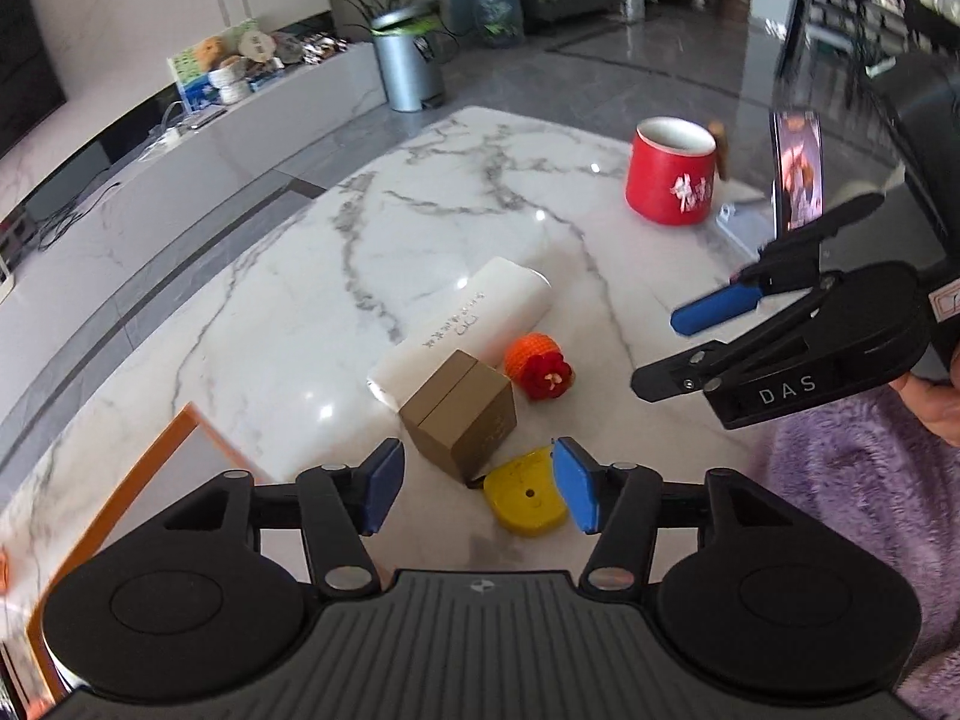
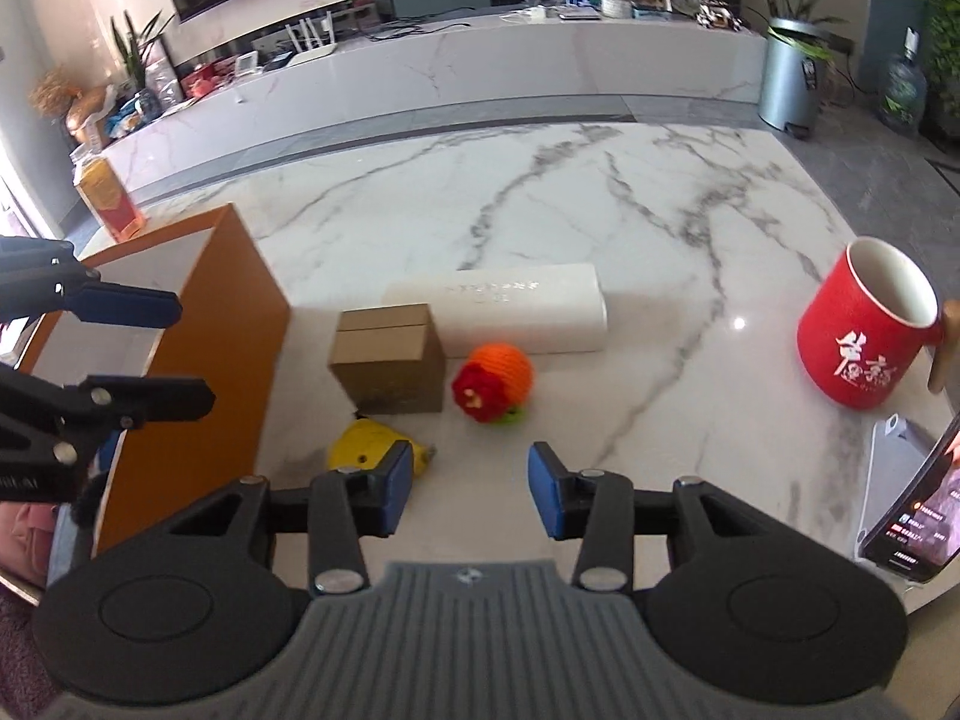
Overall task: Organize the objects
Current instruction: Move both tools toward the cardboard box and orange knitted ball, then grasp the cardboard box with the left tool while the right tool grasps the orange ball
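On the marble table (image 1: 288, 276) lie a brown cardboard box (image 1: 459, 414), a long white box (image 1: 462, 324), an orange knitted ball with a red flower (image 1: 537, 363) and a yellow plastic piece (image 1: 525, 495). My left gripper (image 1: 477, 489) is open and empty, just short of the brown box and the yellow piece. My right gripper (image 2: 471, 489) is open and empty, in front of the knitted ball (image 2: 495, 381) and beside the yellow piece (image 2: 369, 441). The right gripper also shows in the left wrist view (image 1: 678, 354), and the left gripper in the right wrist view (image 2: 186, 354).
An open orange box with a white inside (image 2: 198, 330) stands at the table's left. A red mug (image 2: 864, 336) and a phone on a stand (image 2: 918, 510) stand at the right. A purple fluffy cloth (image 1: 864, 516) lies at the near edge.
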Available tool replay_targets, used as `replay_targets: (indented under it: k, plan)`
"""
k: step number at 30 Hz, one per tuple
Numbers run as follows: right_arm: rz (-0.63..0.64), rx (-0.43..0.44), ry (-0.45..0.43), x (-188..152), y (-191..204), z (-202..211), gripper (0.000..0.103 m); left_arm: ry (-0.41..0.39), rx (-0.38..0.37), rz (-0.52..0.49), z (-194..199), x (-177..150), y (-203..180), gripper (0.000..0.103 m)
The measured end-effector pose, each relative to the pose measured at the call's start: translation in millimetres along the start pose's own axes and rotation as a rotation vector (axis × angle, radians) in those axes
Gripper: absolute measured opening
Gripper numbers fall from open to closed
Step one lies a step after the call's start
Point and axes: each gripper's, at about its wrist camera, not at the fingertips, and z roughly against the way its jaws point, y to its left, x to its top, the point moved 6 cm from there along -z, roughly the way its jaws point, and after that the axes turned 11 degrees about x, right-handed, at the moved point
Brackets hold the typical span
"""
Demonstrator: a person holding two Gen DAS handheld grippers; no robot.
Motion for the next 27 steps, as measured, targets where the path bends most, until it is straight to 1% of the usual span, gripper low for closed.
replay_targets:
  k: [4, 7, 9, 10, 12, 13, 17, 20, 27]
  plan:
    - [-0.014, 0.000, -0.021, 4, -9, -15, 0.055, 0.016, -0.005, -0.135, -26, 7, -12, 0.076]
    - [-0.039, 0.011, -0.025, 6, -16, -27, 0.055, 0.035, 0.015, -0.213, -44, 11, -16, 0.078]
    - [-0.053, 0.012, -0.027, 8, -21, -34, 0.055, 0.045, 0.023, -0.246, -55, 13, -18, 0.080]
    - [-0.060, 0.014, -0.027, 9, -23, -38, 0.056, 0.049, 0.021, -0.257, -59, 15, -19, 0.081]
    - [-0.075, 0.018, -0.032, 12, -27, -46, 0.066, 0.063, 0.012, -0.275, -69, 18, -20, 0.082]
    - [-0.078, 0.018, -0.035, 13, -28, -49, 0.067, 0.071, 0.008, -0.282, -73, 18, -20, 0.082]
    - [-0.077, 0.037, -0.038, 18, -29, -58, 0.067, 0.098, -0.003, -0.312, -89, 21, -22, 0.081]
    - [-0.076, 0.052, -0.047, 20, -29, -63, 0.067, 0.113, -0.030, -0.317, -97, 21, -23, 0.081]
    - [-0.116, 0.090, -0.049, 22, -33, -75, 0.066, 0.141, -0.038, -0.340, -112, 20, -23, 0.081]
